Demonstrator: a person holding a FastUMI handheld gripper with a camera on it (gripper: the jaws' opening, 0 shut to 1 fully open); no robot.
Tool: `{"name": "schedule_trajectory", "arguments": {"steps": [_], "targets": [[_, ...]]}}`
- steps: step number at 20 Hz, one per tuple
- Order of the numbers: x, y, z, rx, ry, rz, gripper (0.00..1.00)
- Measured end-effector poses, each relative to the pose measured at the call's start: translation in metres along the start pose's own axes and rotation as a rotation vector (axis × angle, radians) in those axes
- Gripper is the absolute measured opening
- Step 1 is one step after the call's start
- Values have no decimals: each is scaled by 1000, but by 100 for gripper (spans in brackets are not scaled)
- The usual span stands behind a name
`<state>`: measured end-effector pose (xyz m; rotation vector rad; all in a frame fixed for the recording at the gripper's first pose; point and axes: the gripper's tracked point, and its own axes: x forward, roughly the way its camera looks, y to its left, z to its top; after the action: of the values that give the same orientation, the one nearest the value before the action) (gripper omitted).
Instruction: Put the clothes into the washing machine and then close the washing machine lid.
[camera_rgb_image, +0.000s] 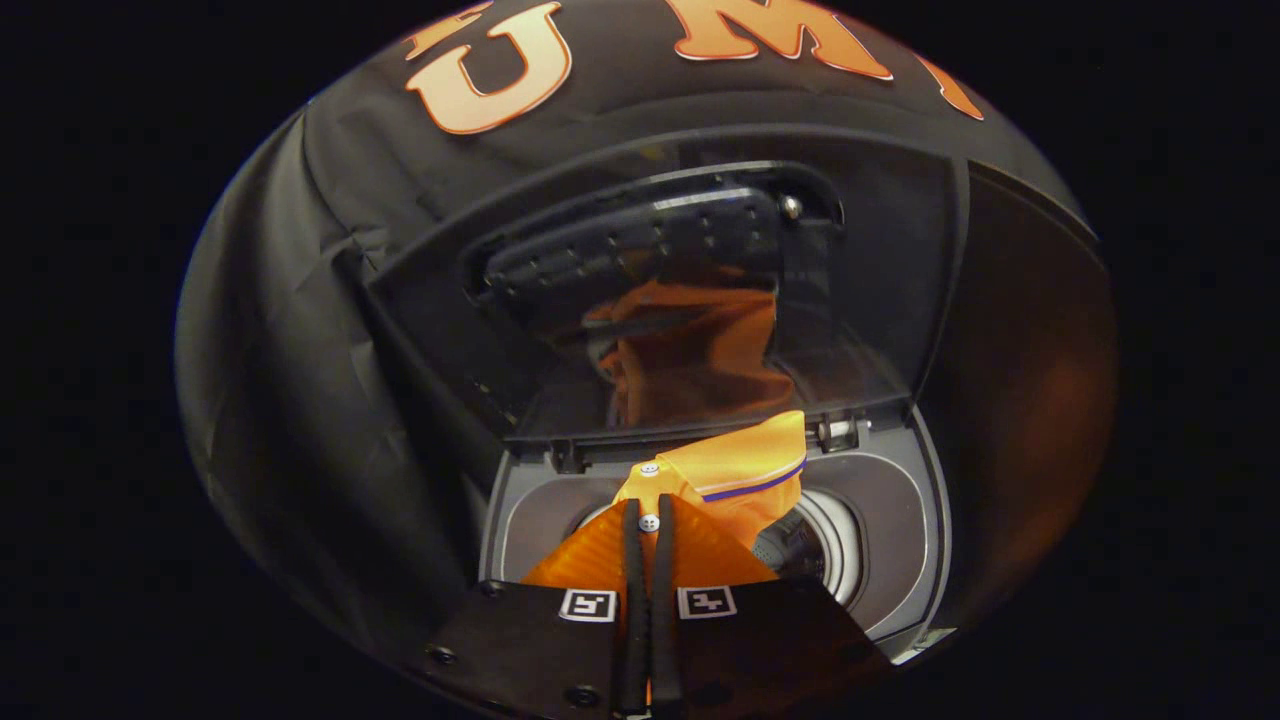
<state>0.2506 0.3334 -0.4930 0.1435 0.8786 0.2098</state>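
- The gripper (647, 520) has its two fingers (631, 600) drawn almost together, side by side, with only a thin slit between them.
- Clenched between the fingers is an orange shirt (735, 480); the cloth spreads out to both sides of them.
- The shirt has a collar (755, 465) edged with a thin blue stripe, lying just ahead of the fingertips and to their right.
- Two small white buttons (649, 522) sit on the shirt's placket, right at the fingertips.
- The shirt hangs above the round opening of a top-loading washing machine (905, 560), whose grey rim curves around on both sides.
- Part of the metal drum (800, 550) shows to the right of the shirt, under the collar.
- The washing machine lid (700, 300) stands raised beyond the shirt, hinged at the far edge of the opening.
- The lid's dark glossy panel mirrors a dim orange image of the shirt.
- A dark ribbed handle bar (640, 245) crosses the upper part of the lid.
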Motion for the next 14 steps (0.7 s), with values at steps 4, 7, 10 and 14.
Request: {"name": "schedule_trajectory", "arguments": {"steps": [4, 7, 10, 14], "targets": [[30, -13, -27, 48, 47, -25, 9], [48, -18, -45, 56, 80, -51, 9], [58, -20, -58, 73, 120, -84, 9], [73, -24, -79, 80, 170, -98, 9]]}}
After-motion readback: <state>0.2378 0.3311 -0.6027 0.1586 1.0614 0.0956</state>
